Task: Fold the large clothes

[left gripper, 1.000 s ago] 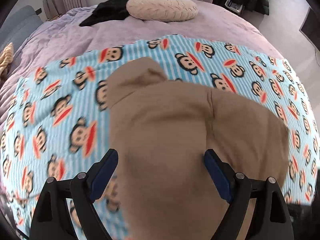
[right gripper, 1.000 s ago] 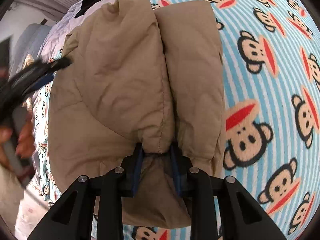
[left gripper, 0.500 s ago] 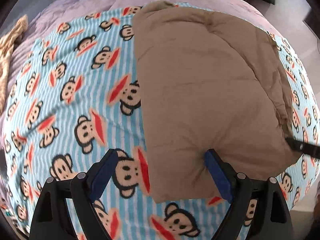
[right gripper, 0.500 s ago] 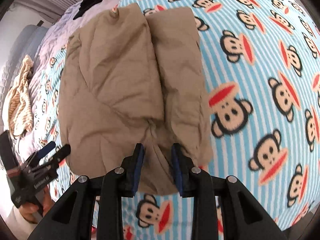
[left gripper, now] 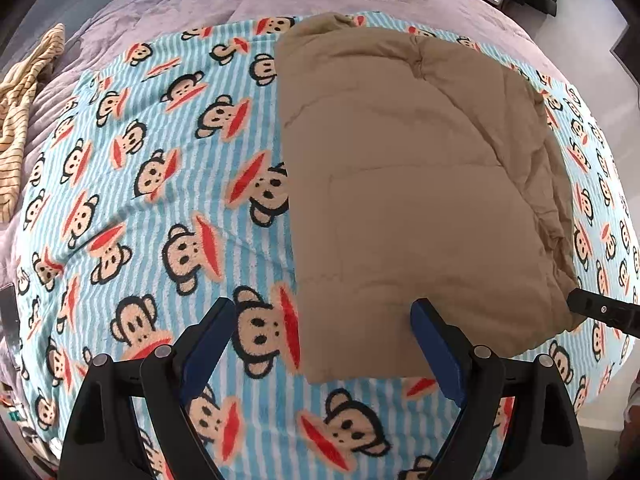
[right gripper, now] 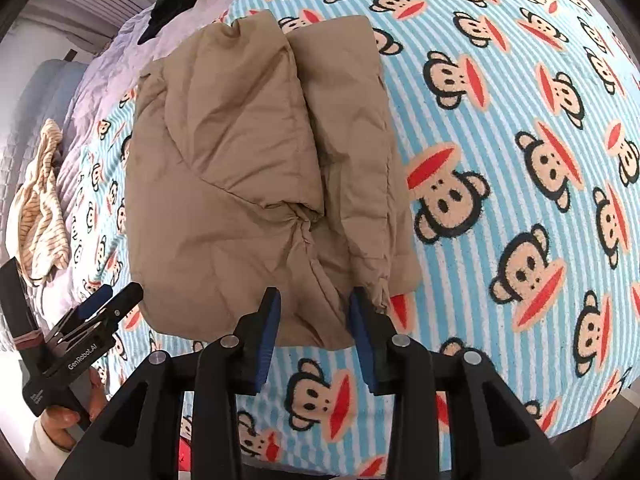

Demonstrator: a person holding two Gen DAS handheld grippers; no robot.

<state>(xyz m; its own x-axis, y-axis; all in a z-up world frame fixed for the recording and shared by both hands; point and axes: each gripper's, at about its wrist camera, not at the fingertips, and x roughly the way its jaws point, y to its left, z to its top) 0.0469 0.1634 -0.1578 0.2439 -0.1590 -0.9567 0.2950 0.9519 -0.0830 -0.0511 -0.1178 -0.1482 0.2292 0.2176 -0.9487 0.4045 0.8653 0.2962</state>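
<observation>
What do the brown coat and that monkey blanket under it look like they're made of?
The brown coat looks like a padded, down-style garment in smooth matte woven fabric: it puffs between stitched seams and creases softly. The monkey blanket looks like plush fleece: the printed edges are fuzzy and the surface shows a short nap. Exact fibres cannot be told.

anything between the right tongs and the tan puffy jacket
Nothing visible. The right tongs are open just at the near hem of the folded tan puffy jacket, with only the monkey-print striped blanket beneath.
</observation>
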